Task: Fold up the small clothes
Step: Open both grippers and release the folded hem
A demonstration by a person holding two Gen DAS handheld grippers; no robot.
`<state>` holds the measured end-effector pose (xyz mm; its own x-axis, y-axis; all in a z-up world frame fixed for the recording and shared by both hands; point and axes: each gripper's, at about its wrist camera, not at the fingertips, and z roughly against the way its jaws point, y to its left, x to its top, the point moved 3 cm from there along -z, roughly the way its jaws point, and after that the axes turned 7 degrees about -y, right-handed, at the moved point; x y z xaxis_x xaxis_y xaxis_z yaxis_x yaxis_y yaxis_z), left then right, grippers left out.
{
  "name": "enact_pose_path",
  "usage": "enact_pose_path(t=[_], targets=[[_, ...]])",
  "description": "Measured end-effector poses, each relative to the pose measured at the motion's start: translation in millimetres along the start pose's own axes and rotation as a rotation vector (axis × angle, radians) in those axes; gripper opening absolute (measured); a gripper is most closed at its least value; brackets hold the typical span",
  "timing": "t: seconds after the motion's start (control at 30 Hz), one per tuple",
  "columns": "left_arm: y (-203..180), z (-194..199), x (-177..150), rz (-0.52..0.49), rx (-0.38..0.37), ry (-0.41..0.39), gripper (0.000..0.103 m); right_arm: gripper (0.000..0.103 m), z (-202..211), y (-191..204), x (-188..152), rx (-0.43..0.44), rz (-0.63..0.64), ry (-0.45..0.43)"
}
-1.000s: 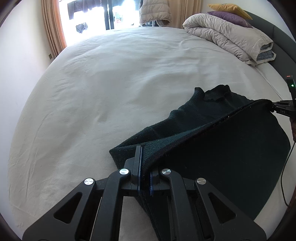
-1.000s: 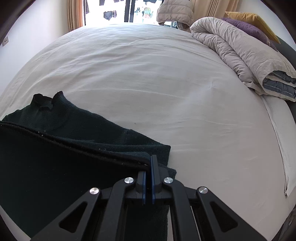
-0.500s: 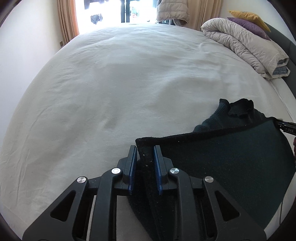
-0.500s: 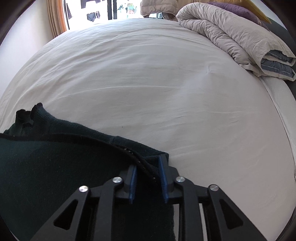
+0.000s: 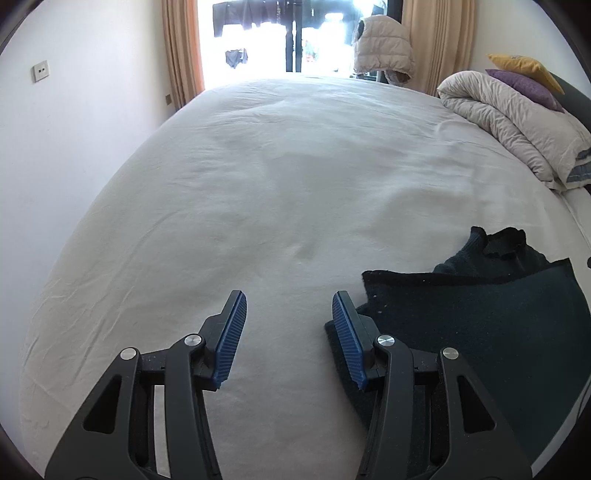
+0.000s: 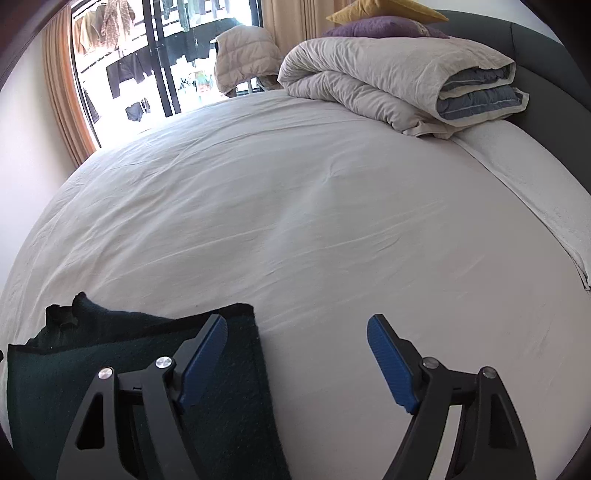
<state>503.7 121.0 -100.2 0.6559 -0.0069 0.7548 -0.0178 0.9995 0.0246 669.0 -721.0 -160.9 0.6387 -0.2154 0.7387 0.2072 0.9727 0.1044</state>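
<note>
A wide bed (image 5: 280, 177) in a pale sheet fills the room, with a window (image 5: 280, 33) and orange curtains (image 5: 183, 48) at its far side. A rolled grey duvet (image 6: 399, 77) lies at the head end, a purple cushion (image 6: 376, 27) and a yellow cushion (image 6: 384, 11) stacked on it, and a puffy beige jacket (image 5: 382, 50) hangs near the glass.

The dark green sweater (image 5: 480, 325) lies on the sheet at the near edge of the bed, its lower part laid over the rest so a straight hem runs across, with the collar (image 5: 500, 242) poking out beyond that hem.

The left tongs (image 5: 288, 306) hover just left of the sweater's corner, their jaws opening, with only bare sheet between them; the right-hand blue pad (image 5: 345, 332) stands over the cloth's edge. The right tongs (image 6: 295, 332) stand wide apart at the sweater's opposite corner, the left-hand pad (image 6: 207, 350) above the cloth, the other over plain sheet, gripping nothing.
</note>
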Motion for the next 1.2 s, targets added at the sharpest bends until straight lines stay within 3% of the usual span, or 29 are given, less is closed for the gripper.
enact_pose_path(t=[0.1, 0.17, 0.27, 0.33, 0.47, 0.6, 0.77, 0.87, 1.0, 1.13, 1.2], targets=[[-11.9, 33.1, 2.6, -0.009, -0.050, -0.093, 0.047, 0.081, 15.3, 19.3, -12.9, 0.037, 0.055, -0.028], [-38.4, 51.1, 4.4, -0.054, -0.132, -0.132, 0.047, 0.081, 25.3, 36.4, -22.2, 0.083, 0.094, -0.046], [-90.9, 53.5, -2.4, -0.218, -0.152, -0.115, 0.048, 0.077, 33.1, 65.3, -36.7, 0.156, 0.148, -0.042], [-110.0, 34.6, -14.0, -0.295, -0.101, -0.046, 0.048, 0.077, 35.0, 81.2, -46.0, 0.169, 0.182, -0.038], [-84.2, -5.5, -40.2, -0.213, -0.035, 0.087, 0.048, 0.077, 30.3, 90.3, -58.8, 0.196, 0.162, 0.001], [-72.0, 1.3, -56.0, -0.266, 0.012, 0.050, 0.048, 0.077, 25.1, 70.9, -63.6, 0.191, 0.068, 0.006], [-69.7, 8.5, -71.8, -0.284, 0.061, 0.027, 0.048, 0.077, 25.3, 1.2, -69.9, 0.103, -0.267, -0.022], [-68.7, 11.1, -74.3, -0.267, 0.068, 0.029, 0.048, 0.077, 27.4, -32.2, -78.4, 0.051, -0.357, -0.026], [-69.1, 10.0, -78.4, -0.257, 0.078, 0.032, 0.048, 0.077, 27.9, -38.7, -79.7, 0.105, -0.332, -0.014], [-66.1, 12.4, -80.0, -0.233, 0.086, 0.036, 0.048, 0.076, 17.9, -12.3, -74.6, 0.162, -0.216, 0.016], [-64.7, 14.2, -82.7, -0.221, 0.086, 0.038, 0.048, 0.067, 9.9, 3.4, -75.4, 0.170, -0.154, 0.042]])
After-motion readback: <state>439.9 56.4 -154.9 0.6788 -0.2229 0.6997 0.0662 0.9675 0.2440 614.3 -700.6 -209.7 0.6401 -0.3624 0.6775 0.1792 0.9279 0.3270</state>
